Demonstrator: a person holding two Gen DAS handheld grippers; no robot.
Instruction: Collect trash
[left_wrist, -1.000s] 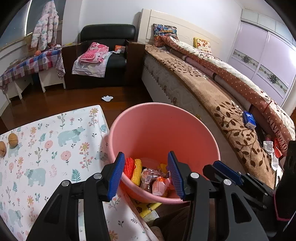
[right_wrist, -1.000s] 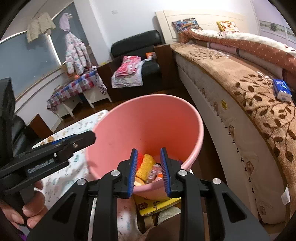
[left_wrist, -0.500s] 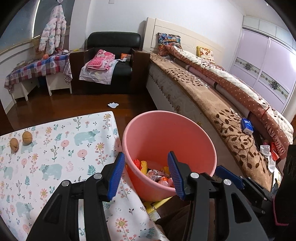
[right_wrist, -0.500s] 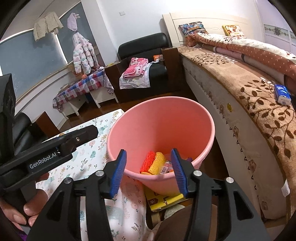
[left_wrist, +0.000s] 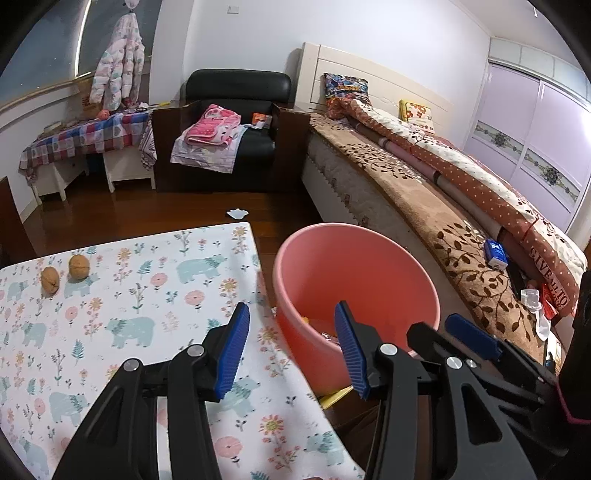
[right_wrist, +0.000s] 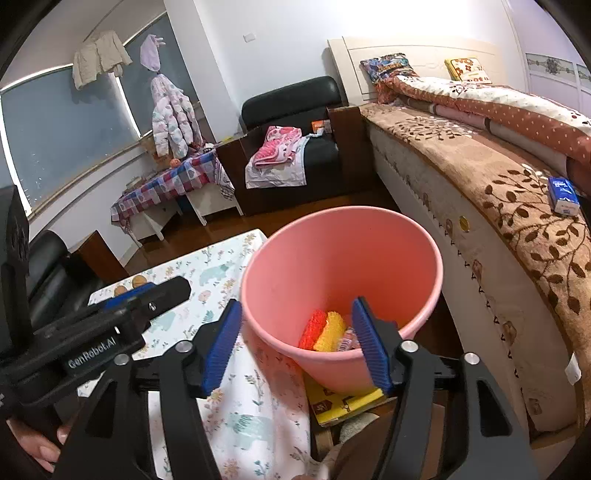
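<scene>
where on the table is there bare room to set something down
Most of the tablecloth is bare: the wide stretch between the two walnuts at the far left and the pink bin off its right edge. Crowded only by the walnuts.

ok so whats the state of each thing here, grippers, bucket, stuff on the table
left gripper: open, empty
right gripper: open, empty
pink bucket: upright, partly filled with trash
red and yellow scrubbers: lying side by side in the bucket
two walnuts: whole, resting on the tablecloth, near each other
yellow box: flat under the bucket, partly covered
blue packet: lying on the bed
</scene>
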